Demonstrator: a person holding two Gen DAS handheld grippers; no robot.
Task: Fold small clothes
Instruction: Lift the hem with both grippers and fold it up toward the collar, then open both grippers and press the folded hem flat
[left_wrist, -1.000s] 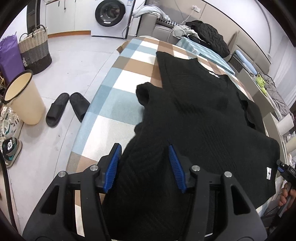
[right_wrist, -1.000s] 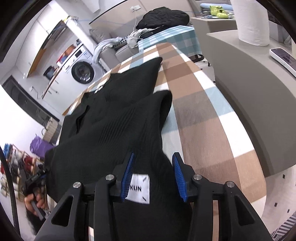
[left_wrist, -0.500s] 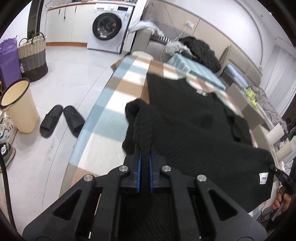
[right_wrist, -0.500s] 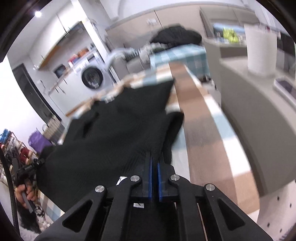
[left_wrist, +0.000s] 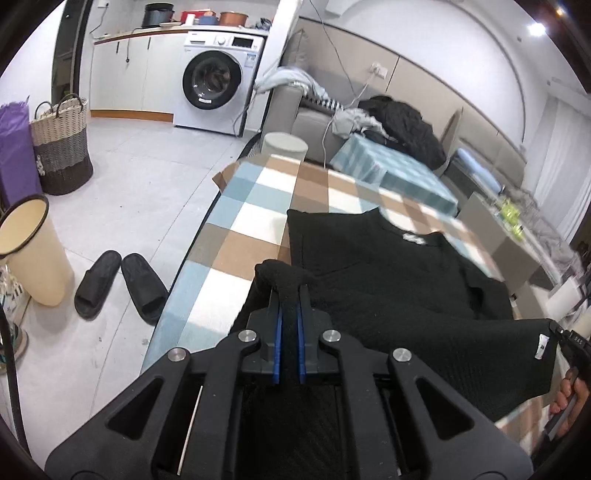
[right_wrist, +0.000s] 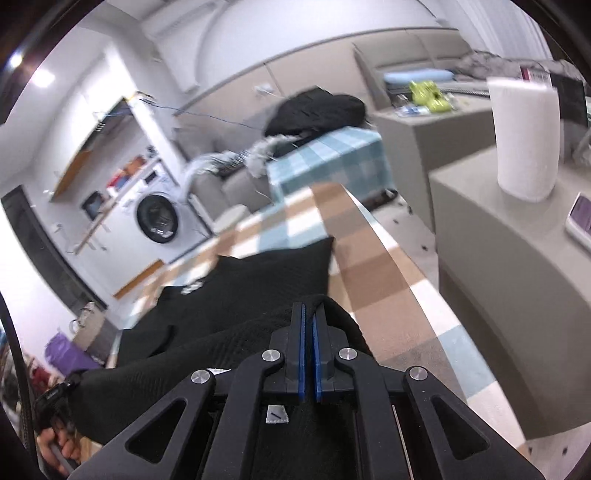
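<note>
Surface: long table under a checked cloth (left_wrist: 255, 206) of brown, pale blue and white squares, running from lower centre toward upper right of the left wrist view; a second, teal checked cover (left_wrist: 395, 170) lies beyond it at centre right

Room: tiled floor; front-loading washing machine (left_wrist: 218, 77) at upper centre left; woven laundry basket (left_wrist: 61, 144) at left edge; cream bin (left_wrist: 31, 251) at lower left with a pair of black slippers (left_wrist: 122, 282) just beside it; grey sofa (left_wrist: 295, 107) at upper centre piled with pale laundry and a dark jacket (left_wrist: 402, 125); in the right wrist view, a grey counter (right_wrist: 517, 258) at right bearing a white paper roll (right_wrist: 524, 136)

Garment: black knit sweater (left_wrist: 388, 280) spread over the cloth at centre, its near edge raised off the table and stretched between the two tools; a small white tag (left_wrist: 540, 346) shows at its lower right corner

Left gripper (left_wrist: 290, 310): blue pads drawn nearly together, pinching a bunched fold of the sweater at lower centre

Right gripper (right_wrist: 308, 332): blue pads at a narrow slit, clamped on the sweater's hem; a white label (right_wrist: 276, 413) lies below the fingers
</note>
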